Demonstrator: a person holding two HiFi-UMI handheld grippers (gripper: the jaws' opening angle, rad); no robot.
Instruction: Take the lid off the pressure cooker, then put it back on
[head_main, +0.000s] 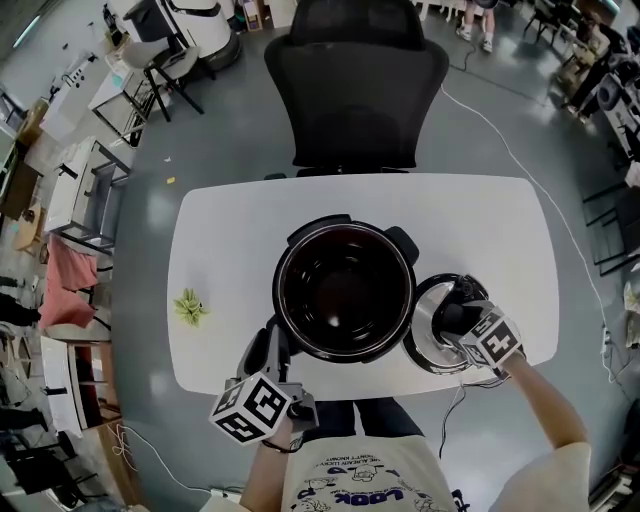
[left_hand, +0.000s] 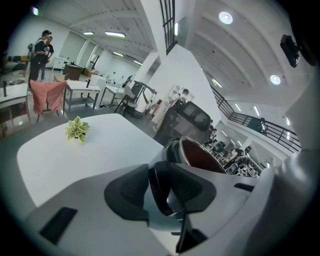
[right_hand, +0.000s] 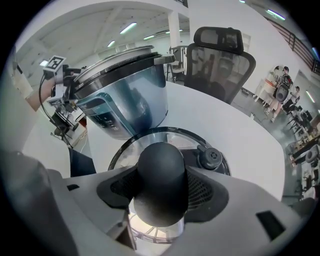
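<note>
The pressure cooker (head_main: 345, 290) stands open in the middle of the white table (head_main: 490, 230), its dark inner pot bare. My left gripper (head_main: 275, 347) is at its near-left side, shut on the cooker's black side handle (left_hand: 161, 186). The steel lid (head_main: 428, 330) is low beside the cooker's right side. I cannot tell whether it touches the table. My right gripper (head_main: 462, 318) points steeply down and is shut on the lid's round black knob (right_hand: 161, 172). Next to the knob sits the lid's black valve (right_hand: 210, 156). The cooker's steel wall (right_hand: 125, 95) rises just beyond the lid.
A small green paper flower (head_main: 189, 306) lies near the table's left edge. A black office chair (head_main: 355, 90) stands at the far side. The lid is close to the table's near-right edge. A white cable runs over the floor at the right.
</note>
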